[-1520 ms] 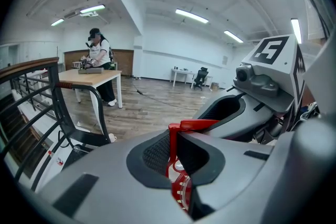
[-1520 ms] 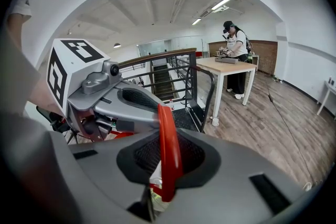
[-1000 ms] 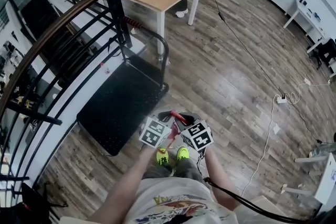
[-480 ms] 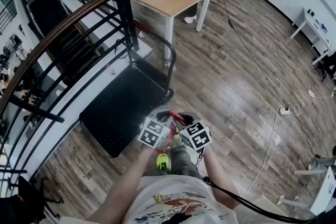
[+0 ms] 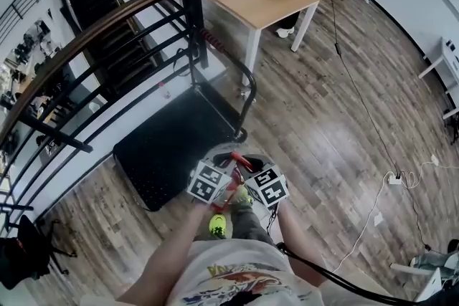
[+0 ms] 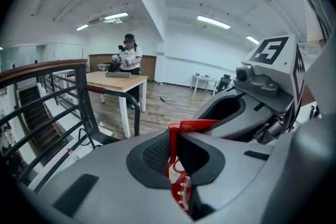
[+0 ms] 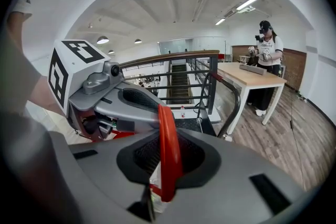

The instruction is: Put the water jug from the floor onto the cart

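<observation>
Two pairs of fingers are nearly closed, each pinching the same thin red handle [image 6: 191, 125]: the left gripper [image 6: 176, 157] grips it near one end, and the right gripper [image 7: 167, 162] clamps the strap from the other side, with a bit of the label showing below. The handle belongs to the water jug [image 5: 257, 160], which hangs between the two marker cubes just in front of the person's body. It sits above a green shoe [image 5: 217, 226] and appears to be clear of the wooden floor [image 5: 323, 132]. The black flat cart [image 5: 165, 154] lies just ahead and to the left, its deck bare and its curved push bar [image 5: 247, 89] at the far end, beside a dark stair railing [image 5: 107, 18]. A wooden desk [image 5: 251, 0] stands farther off. To do this step well, both grips should probably stay level and together so the handle does not twist. The jug should then be carried over the middle of the deck and lowered upright, and released only once its weight rests there, since the cart may roll.
</observation>
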Action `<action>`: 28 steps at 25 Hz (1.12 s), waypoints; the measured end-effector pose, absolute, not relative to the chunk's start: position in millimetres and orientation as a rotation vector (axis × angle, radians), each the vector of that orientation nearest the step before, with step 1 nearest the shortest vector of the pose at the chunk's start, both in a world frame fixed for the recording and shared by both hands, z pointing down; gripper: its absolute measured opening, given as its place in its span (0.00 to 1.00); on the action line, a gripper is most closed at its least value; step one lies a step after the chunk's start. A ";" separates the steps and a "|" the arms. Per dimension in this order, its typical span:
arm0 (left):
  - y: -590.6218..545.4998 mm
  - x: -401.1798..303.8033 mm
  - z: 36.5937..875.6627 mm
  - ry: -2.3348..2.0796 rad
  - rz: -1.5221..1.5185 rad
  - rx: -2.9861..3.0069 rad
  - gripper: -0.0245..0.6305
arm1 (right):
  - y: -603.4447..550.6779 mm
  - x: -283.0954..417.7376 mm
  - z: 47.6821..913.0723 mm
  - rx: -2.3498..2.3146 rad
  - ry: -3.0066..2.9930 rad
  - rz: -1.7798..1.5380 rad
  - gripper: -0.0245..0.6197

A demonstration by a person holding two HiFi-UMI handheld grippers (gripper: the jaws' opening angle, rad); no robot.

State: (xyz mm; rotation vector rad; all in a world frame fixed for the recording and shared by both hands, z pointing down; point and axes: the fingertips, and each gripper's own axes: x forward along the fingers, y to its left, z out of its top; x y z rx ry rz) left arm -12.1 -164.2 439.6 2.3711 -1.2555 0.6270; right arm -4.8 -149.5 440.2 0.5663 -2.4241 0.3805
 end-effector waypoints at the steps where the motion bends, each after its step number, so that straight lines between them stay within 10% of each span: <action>1: -171.2 -13.1 440.1 -1.271 0.622 2.357 0.07 | -156.5 -6.0 441.5 0.544 -2.427 0.381 0.12; 28: -290.3 -71.2 470.0 -1.597 0.531 2.075 0.07 | -277.9 -58.2 471.1 0.115 -2.464 0.272 0.12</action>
